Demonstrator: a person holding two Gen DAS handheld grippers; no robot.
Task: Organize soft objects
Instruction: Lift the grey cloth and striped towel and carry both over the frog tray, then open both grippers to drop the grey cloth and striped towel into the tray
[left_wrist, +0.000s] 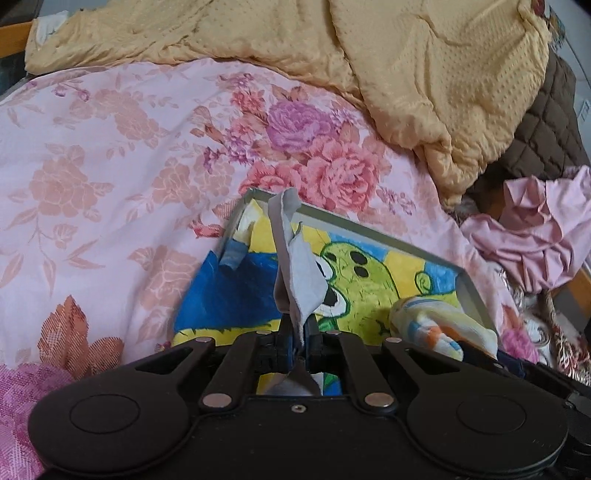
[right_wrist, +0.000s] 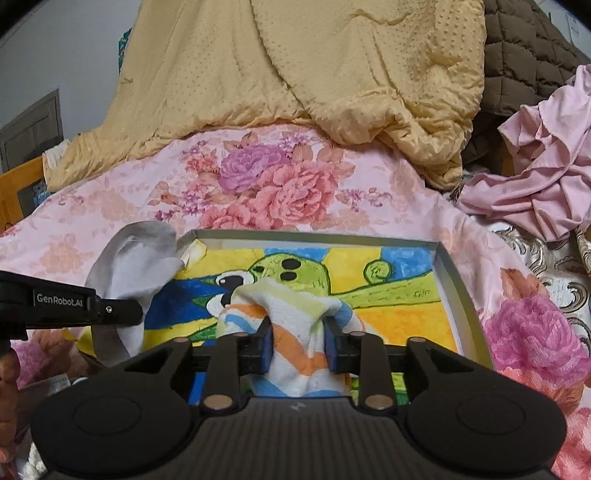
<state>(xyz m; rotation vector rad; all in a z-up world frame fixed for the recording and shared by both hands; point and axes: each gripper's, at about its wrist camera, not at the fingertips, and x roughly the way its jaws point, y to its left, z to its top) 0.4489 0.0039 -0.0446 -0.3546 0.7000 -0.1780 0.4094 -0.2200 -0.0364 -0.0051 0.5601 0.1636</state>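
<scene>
The striped cloth (right_wrist: 295, 343), white with orange, blue and yellow bands, sits bunched between the jaws of the right gripper (right_wrist: 299, 345), low over the near part of a shallow grey tray (right_wrist: 456, 291). Those jaws stand partly apart, their blue pads at the cloth's two sides; whether they press on it cannot be told. The tray's floor carries a bright painted picture of a green cartoon creature on yellow and blue. The tray lies on a bed covered by a pink floral bedspread (right_wrist: 110, 206).

A second soft thing, a grey cloth (left_wrist: 295, 273), is pinched in the left gripper (left_wrist: 297, 332), whose jaws are closed tight on its lower part; the rest of it stands up in a twisted strip over the tray's left half. In the right wrist view this gripper enters from the left with the grey cloth draped over its end.

Beyond the tray lie a rumpled yellow quilt (left_wrist: 424, 74), a brown quilted blanket (left_wrist: 543, 140) and a crumpled pink garment (right_wrist: 543, 166).
</scene>
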